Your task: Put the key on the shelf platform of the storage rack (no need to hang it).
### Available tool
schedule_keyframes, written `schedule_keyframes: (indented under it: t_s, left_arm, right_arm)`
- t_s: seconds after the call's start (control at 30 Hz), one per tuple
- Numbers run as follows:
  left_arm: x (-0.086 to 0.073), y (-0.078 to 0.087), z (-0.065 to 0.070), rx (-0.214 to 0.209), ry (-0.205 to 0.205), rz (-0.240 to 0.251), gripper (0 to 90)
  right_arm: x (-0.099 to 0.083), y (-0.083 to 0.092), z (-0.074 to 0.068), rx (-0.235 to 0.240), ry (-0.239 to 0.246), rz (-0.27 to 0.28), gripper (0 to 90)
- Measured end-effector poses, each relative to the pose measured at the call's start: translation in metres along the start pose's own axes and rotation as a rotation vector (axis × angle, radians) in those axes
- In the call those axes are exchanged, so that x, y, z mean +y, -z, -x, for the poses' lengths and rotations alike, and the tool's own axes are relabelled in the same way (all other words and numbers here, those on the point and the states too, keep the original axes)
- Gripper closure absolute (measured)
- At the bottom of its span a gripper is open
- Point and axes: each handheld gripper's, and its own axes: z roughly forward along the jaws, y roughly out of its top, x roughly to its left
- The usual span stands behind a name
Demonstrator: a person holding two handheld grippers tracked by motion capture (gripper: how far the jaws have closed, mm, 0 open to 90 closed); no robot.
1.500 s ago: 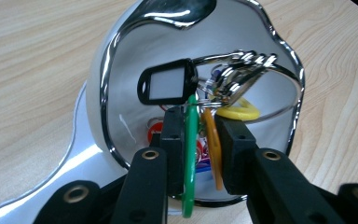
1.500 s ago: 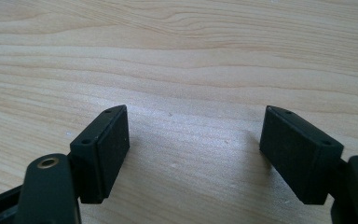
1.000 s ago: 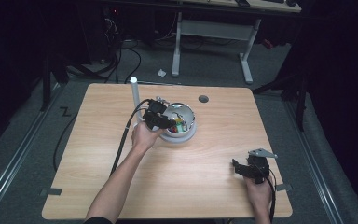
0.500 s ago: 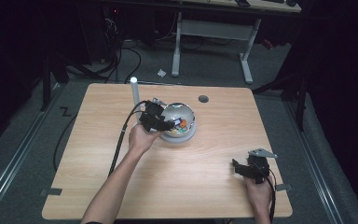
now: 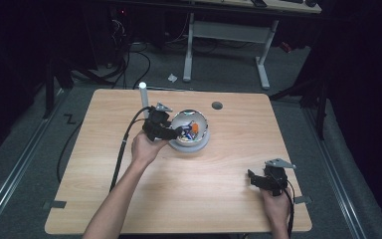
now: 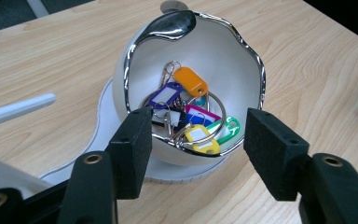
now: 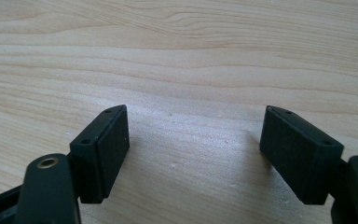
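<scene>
At the centre of the high view we see a white, chrome-rimmed bowl [image 5: 190, 130] sitting on a white round base [image 5: 201, 144] on the light wooden table [image 5: 219, 199]. Our left gripper [image 6: 193, 142] hovers at the bowl's near rim, jaws released and spread on either side of it, gripping nothing. Inside the bowl lies a bunch of key rings with coloured plastic tags [image 6: 191, 112]: orange, purple, pink, green and yellow. A white upright post [image 5: 143, 97] stands near the table's upper left. Our right gripper [image 7: 193, 149] rests low over bare wood at the lower right of the high view, jaws released and empty.
</scene>
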Motion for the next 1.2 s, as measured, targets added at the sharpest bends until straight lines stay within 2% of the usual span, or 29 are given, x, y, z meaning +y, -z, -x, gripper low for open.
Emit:
schedule_keyframes:
  t_s: [0.17,0.57,1.2]
  left_arm:
    - [-0.003,0.014,-0.001,0.008,0.002,0.030,41.8]
    - [-0.022,0.040,-0.011,0.028,0.040,0.078,41.2]
    - [-0.049,0.070,-0.022,0.066,0.081,0.116,39.8]
  right_arm:
    - [0.000,0.000,0.000,0.000,0.000,0.000,24.2]
    - [0.000,0.000,0.000,-0.001,0.000,0.000,24.2]
    - [0.000,0.000,0.000,0.000,0.000,0.000,24.2]
